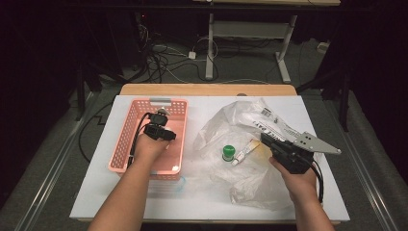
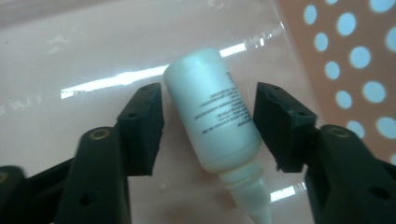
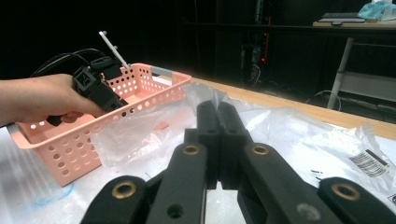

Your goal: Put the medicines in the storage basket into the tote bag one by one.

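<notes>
White tabletop [image 1: 144,202]: white bottle [image 2: 212,112] lying on floor of pink basket [image 1: 126,126], loose between half-open left gripper [image 2: 209,122] jaws; green-capped bottle [image 1: 228,153] and tube [image 1: 246,150] remaining on plastic bag [image 1: 250,178]; right gripper [image 3: 218,140] closed, empty.

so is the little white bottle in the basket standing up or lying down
Lying down. The white bottle rests on its side on the pink basket floor, between the open left gripper jaws, which do not touch it.

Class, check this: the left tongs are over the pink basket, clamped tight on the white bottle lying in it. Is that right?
Not quite. The left tongs are over the pink basket, but they stand open: the left gripper view shows a gap on each side of the white bottle, which lies between them on the basket floor.
</notes>
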Available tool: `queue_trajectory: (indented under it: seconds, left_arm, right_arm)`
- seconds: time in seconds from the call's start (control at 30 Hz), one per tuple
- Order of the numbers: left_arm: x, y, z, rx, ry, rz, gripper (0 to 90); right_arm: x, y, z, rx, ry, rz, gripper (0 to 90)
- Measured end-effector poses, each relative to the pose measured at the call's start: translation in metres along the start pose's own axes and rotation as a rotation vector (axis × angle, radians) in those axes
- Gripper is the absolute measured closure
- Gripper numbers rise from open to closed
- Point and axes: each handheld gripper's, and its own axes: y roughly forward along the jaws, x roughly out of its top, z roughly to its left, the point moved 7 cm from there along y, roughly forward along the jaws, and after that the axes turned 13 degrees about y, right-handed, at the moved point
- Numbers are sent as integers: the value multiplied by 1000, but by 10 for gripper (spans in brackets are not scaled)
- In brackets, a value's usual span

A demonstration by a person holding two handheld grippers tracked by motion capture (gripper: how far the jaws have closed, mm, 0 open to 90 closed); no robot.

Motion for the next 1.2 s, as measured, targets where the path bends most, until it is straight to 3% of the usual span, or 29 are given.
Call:
queue_trajectory:
  seconds: [0.17, 0.57, 0.77, 1.0, 1.2]
  left_arm:
    - [-2, 3, -2, -4, 6, 18, 565]
    - [-3, -1, -3, -30, 12, 32, 585]
    - [-1, -16, -6, -52, 26, -23, 585]
    - [-1, -44, -15, -61, 64, -130, 584]
    - [-10, -61, -23, -75, 85, -196, 584]
  right_arm:
    - [0, 0, 1, 1, -3, 0, 900]
    - [1, 0, 1, 1, -4, -1, 900]
    - [1, -1, 1, 0, -2, -4, 900]
    - [2, -1, 2, 1, -11, -6, 900]
    - [3, -1, 3, 3, -13, -7, 900]
